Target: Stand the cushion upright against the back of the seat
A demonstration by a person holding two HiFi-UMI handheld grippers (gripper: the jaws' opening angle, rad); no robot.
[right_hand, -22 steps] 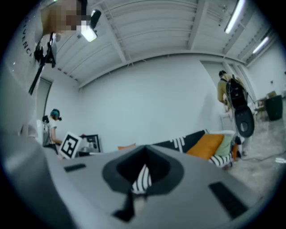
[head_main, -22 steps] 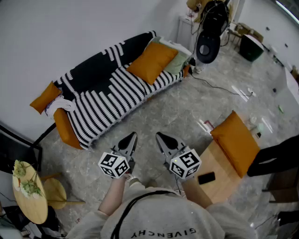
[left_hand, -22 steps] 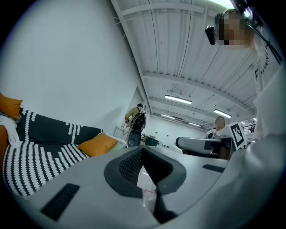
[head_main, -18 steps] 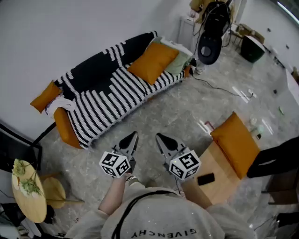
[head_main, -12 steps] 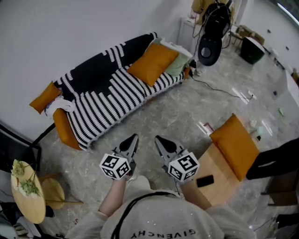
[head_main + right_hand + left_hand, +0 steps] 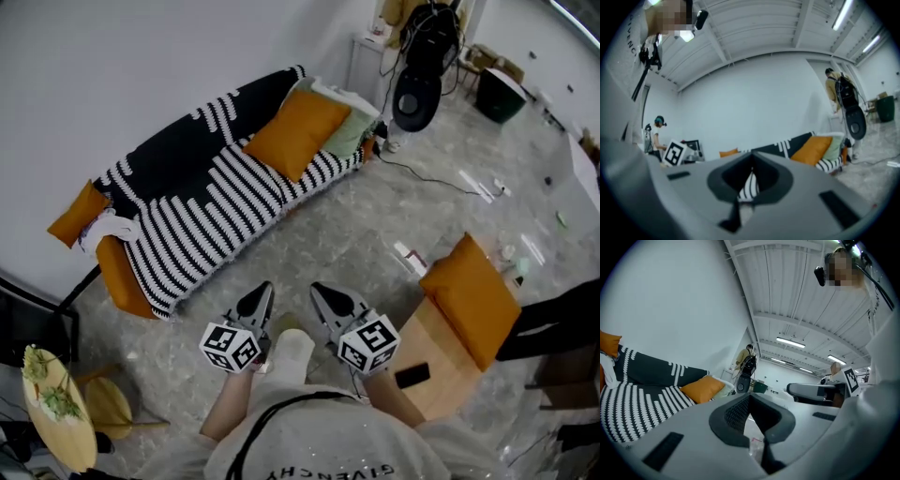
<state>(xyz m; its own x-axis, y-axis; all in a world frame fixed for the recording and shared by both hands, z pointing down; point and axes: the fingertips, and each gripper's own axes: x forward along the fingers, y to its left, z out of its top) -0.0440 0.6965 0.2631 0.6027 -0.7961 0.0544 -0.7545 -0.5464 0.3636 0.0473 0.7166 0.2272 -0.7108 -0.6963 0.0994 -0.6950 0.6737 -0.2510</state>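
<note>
My left gripper (image 6: 255,302) and right gripper (image 6: 328,300) are both closed on nothing, held level side by side over the floor. I judge that is because nothing is within reach yet. The orange cushion (image 6: 293,133) lies slanted at the far right end of the striped sofa (image 6: 202,211), well apart from them.

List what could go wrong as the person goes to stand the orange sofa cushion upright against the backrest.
1. The left gripper and right gripper are both shut and well short of the orange cushion; if not opened, they would probably only shove it.
2. The striped throw lies under the cushion and could be pinched and dragged along.
3. The green cushion next to it may keep it from standing flat.
</note>
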